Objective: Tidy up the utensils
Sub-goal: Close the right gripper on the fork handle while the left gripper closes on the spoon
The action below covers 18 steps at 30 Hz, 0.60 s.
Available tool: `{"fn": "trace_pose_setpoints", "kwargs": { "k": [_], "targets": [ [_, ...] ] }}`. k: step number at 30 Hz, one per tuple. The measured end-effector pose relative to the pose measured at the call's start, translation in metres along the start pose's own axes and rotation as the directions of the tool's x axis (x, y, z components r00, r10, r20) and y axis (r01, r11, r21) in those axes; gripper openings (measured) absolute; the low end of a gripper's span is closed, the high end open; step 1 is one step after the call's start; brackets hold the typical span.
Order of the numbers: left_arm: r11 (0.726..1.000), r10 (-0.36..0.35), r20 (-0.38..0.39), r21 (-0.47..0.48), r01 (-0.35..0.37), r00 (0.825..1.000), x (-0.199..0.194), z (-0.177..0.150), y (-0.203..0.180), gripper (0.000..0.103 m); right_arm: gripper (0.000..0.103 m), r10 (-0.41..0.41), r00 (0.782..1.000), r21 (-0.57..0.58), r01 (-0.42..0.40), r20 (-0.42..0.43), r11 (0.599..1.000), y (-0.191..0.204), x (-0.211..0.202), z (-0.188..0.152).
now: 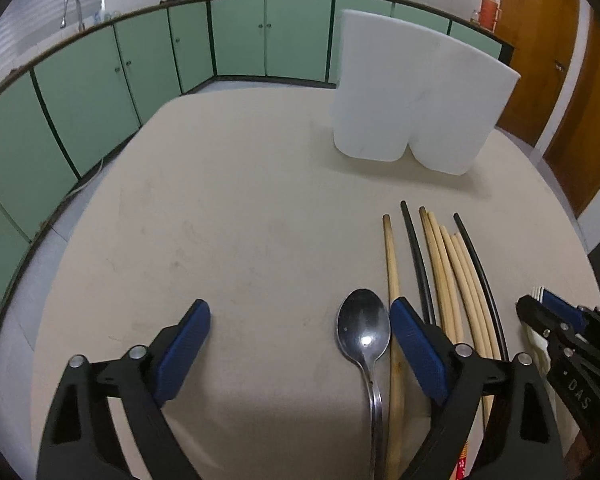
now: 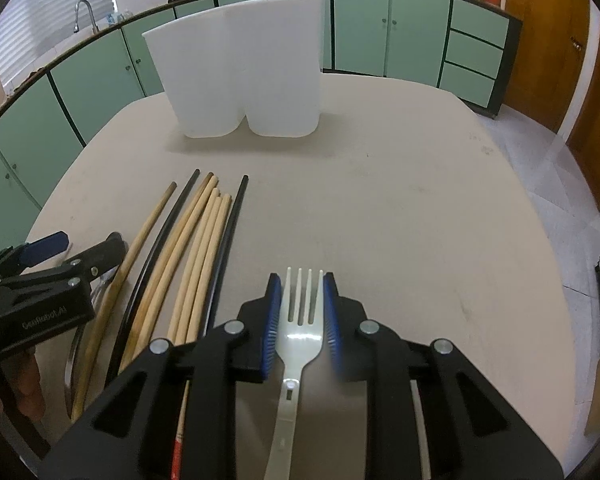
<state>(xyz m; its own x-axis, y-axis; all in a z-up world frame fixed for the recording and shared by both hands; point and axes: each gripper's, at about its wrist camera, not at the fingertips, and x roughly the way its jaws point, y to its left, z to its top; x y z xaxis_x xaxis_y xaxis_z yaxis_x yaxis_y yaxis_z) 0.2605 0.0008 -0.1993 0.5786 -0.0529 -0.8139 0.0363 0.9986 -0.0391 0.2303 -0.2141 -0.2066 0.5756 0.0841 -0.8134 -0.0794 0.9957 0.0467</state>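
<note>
Green kitchen cabinets curve behind a beige bench (image 2: 400, 184) carrying the loose utensils. My right tool (image 2: 299, 318) is clamped on the head of a white fork (image 2: 302, 312), its blue pads pressing either side just below the tines. My left tool (image 1: 300, 344) stands wide open with nothing gripped; the steel spoon (image 1: 364, 328) lies on the bench between its fingers, against the right one. Beside it lies a row of chopsticks (image 2: 196, 248), pale wooden and black. Further out stands the white two-compartment holder (image 2: 244, 72), well apart from both tools. I judge the fork pickup to be in hand; next it needs lifting and carrying over the holder's rim. I can't see inside the holder, and the handle ends of the utensils are cut off behind the tools.
</note>
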Motion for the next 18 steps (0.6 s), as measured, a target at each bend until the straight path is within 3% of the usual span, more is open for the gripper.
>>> {"fn": "trace_pose_setpoints", "kwargs": {
  "k": [5, 18],
  "targets": [
    [1.000, -0.014, -0.008, 0.010, 0.014, 1.000, 0.0021, 0.0014, 0.0032, 0.078, 0.021, -0.008, 1.000, -0.009, 0.008, 0.010, 1.000, 0.0020, 0.0002, -0.0011],
    [1.000, -0.001, -0.027, 0.022, 0.001, 1.000, 0.0053, 0.0036, -0.0049, 0.085, 0.022, -0.007, 1.000, -0.008, 0.007, 0.003, 1.000, 0.0014, -0.0004, 0.0004]
  ]
}}
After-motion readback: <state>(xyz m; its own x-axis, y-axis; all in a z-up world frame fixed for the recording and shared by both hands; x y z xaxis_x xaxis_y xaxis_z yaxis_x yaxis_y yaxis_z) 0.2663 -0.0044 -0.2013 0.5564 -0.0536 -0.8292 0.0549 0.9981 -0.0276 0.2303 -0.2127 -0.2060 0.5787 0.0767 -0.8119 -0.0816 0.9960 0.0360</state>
